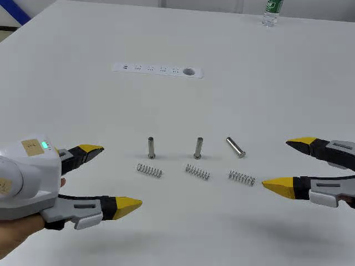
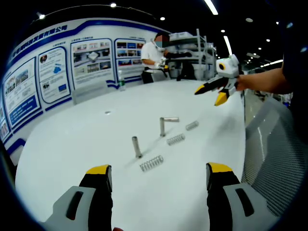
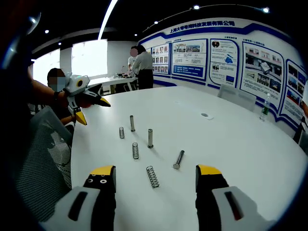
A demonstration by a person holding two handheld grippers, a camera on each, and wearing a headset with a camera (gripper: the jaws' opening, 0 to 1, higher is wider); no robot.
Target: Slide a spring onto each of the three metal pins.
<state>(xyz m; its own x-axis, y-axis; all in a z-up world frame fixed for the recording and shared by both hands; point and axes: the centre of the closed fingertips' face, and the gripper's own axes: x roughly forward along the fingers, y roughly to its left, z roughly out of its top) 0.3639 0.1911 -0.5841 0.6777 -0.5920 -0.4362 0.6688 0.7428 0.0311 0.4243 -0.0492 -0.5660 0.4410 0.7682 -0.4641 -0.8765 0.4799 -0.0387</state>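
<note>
Between yellow-tipped left hand-held gripper (image 1: 122, 176) and right hand-held gripper (image 1: 275, 163), both spread empty, nearside of the white power strip (image 1: 158, 70): three small silver coil springs (image 1: 197, 172) fronting short metal pins (image 1: 198, 147), probably light, squashy, best pinched gently mid-coil.

I get bright, even light from ceiling strips (image 3: 109, 19); the pins (image 1: 151, 147) cast soft shadows on the white table (image 1: 83, 100). Both gripper views (fisheye) bend at the edges, perhaps slightly soft there.
</note>
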